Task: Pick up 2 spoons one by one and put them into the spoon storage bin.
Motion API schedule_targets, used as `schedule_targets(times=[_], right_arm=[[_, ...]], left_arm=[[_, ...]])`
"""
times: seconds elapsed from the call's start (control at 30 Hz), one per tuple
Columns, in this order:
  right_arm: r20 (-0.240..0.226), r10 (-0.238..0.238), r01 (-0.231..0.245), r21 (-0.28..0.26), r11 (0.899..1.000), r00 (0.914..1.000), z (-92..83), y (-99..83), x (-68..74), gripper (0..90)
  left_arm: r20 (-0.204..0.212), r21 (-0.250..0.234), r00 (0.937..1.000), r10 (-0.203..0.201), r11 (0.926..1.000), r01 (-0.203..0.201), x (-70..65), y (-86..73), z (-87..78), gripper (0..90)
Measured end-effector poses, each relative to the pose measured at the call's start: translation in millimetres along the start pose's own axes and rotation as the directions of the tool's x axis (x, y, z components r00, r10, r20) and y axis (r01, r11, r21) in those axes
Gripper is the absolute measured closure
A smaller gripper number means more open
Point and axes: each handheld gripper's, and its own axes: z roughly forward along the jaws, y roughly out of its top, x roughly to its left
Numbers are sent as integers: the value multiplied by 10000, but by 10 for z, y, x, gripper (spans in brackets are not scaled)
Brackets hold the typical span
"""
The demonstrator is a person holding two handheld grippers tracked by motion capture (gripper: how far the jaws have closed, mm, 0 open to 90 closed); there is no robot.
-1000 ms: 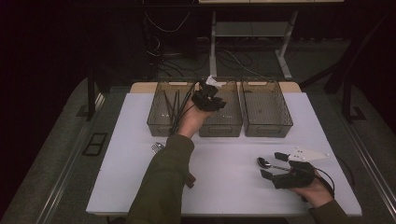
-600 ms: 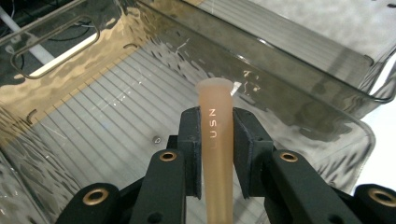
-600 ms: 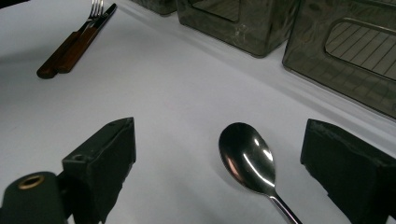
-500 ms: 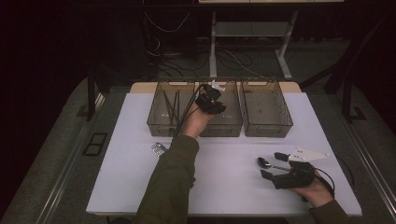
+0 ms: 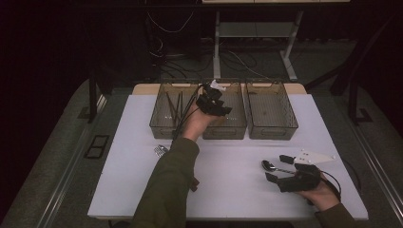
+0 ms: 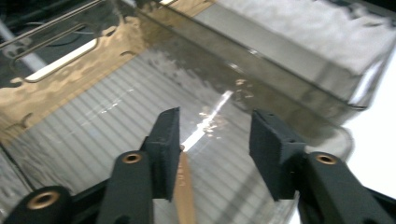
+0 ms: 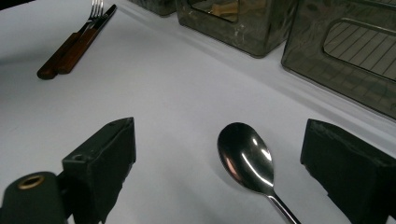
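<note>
Left gripper: you are holding your left gripper [image 5: 215,97] over the middle bin [image 5: 227,124], at about 12 o'clock from the centre of the table [image 5: 119,180]. Its jaws have just been opening and are now standing half apart, not pressing on anything.

Wooden handle: in the left gripper view a thin wooden handle [image 6: 185,191] is lying between the pads, close beside the left pad [image 6: 167,140] – the jaws are not gripping it. I cannot tell which kind of cutlery it is, because its other end is hidden.

Middle bin: its ribbed floor [image 6: 93,126] is showing under the jaws, and its clear walls are rising behind them.

Right gripper: you are resting your right gripper [image 5: 280,168] low on the table at about 4 o'clock, with the jaws standing wide.

Spoon: the metal spoon [image 7: 247,158] is lying flat on the white table between the two wide pads – it is touching neither of them. Its bowl is pointing away from your hand, toward 10 o'clock in the high view.

Left bin: long dark utensils [image 5: 175,103] are lying inside the left bin [image 5: 159,127], at 11 o'clock.

Right bin: the right bin [image 5: 271,130] is standing just beside the middle one, at 1 o'clock.

Fork and knife: a fork [image 7: 86,28] and a knife [image 7: 81,44] with wooden handles are lying side by side on the table, near your left sleeve [image 5: 166,190] at 9 o'clock.
</note>
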Motion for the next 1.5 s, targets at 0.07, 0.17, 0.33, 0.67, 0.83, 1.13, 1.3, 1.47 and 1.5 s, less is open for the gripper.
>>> schedule_targets(times=[0.07, 0.17, 0.33, 0.67, 0.83, 1.13, 1.3, 1.47, 1.5], right_arm=[[12, -5, 5, 21, 10000, 10000, -3, 1, 0, 105], [39, -30, 30, 81, 10000, 10000, 0, 2, -3, 105], [55, -13, 13, 95, 10000, 10000, 2, 2, -5, 105], [-43, 65, -64, 261, 9996, 10000, -2, 9, -28, 105], [-155, 253, -246, 423, 9988, 9996, 10, 13, -51, 105], [-284, 341, -330, 384, 9987, 9990, 11, 40, -69, 105], [-293, 438, -425, 441, 9981, 9986, -11, 60, -75, 105], [-394, 493, -474, 476, 9977, 9980, -32, 79, -80, 105], [-408, 505, -485, 492, 9976, 9979, -36, 81, -82, 105]], left_arm=[[155, -224, 9999, 2, 9997, 1, -8, -15, -84, 479], [357, -494, 9994, 40, 9988, -22, -40, -48, -213, 424], [691, -920, 9975, 119, 9957, -55, -113, -125, -419, 386], [1112, -1029, 9933, 306, 9945, -191, -257, -447, -766, 259], [1127, -1081, 9934, 217, 9941, -95, -313, -742, -934, 173], [841, -1240, 9959, 322, 9920, -216, -429, -1225, -1131, 78], [875, -1371, 9957, 315, 9904, -192, -484, -1451, -1216, 15], [1090, -1385, 9936, 309, 9902, -156, -556, -1701, -1281, 7], [1089, -1370, 9933, 395, 9903, -244, -564, -1735, -1295, 7]])
